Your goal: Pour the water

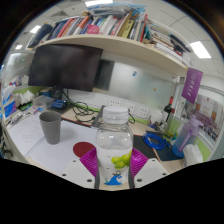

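My gripper [114, 166] clenched on clear bottle [114, 135], upright to prevent spilling; grey cup [50, 126] beyond on desk [60, 155], awaiting pour.

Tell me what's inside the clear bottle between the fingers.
The clear bottle, held by the hand-held gripper, shows yellow-green round pieces low inside. Any water level can't be made out; the fingers cover its base.

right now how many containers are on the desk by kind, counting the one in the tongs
bottle: 1, between the fingers of the tongs
cup: 1, grey, on the desk
total: 2
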Available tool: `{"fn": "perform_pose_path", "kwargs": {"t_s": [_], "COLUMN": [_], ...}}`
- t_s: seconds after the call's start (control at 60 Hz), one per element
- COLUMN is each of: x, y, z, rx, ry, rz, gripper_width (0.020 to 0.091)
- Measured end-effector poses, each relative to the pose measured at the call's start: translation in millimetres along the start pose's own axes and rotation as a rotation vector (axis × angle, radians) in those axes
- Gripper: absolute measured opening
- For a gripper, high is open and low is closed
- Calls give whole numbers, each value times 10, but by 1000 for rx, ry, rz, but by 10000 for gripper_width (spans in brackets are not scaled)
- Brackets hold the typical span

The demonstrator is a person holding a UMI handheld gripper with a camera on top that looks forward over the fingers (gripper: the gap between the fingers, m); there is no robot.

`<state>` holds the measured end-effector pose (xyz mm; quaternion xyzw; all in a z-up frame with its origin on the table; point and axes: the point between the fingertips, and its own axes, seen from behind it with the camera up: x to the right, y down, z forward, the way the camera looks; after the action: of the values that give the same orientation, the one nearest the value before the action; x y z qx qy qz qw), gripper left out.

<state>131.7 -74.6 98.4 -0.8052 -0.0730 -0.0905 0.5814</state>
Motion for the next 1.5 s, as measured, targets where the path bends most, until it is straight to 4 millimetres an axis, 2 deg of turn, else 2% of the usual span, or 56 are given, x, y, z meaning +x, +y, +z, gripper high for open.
{"fn": "perform_pose_path", "kwargs": {"t_s": [0.233, 0.367, 0.483, 0.617, 0.8, 0.933, 1.067, 1.15, 1.283, 1.367, 1.5], "x": [-254, -533, -759, -932, -1004, -1022, -926, -933, -933, -968, -1061], "y": [-616, -807, -893, -922, -902, -996, -997, -984, -983, -1040, -1197], "z": [368, 541, 662, 778, 880, 919, 934, 932, 915, 858, 684], "rx": [-38, -52, -53, -42, -79, -79, -147, -151, -145, -114, -68], "ry": [-9, 10, -5, -2, 8, 45, 84, 83, 72, 23, -36], "rz": [-539, -850, -1072, -1333, -1574, -1707, -1780, -1792, -1751, -1593, -1147], "gripper_width": [392, 391, 391, 390, 389, 389, 390, 391, 392, 390, 392]}}
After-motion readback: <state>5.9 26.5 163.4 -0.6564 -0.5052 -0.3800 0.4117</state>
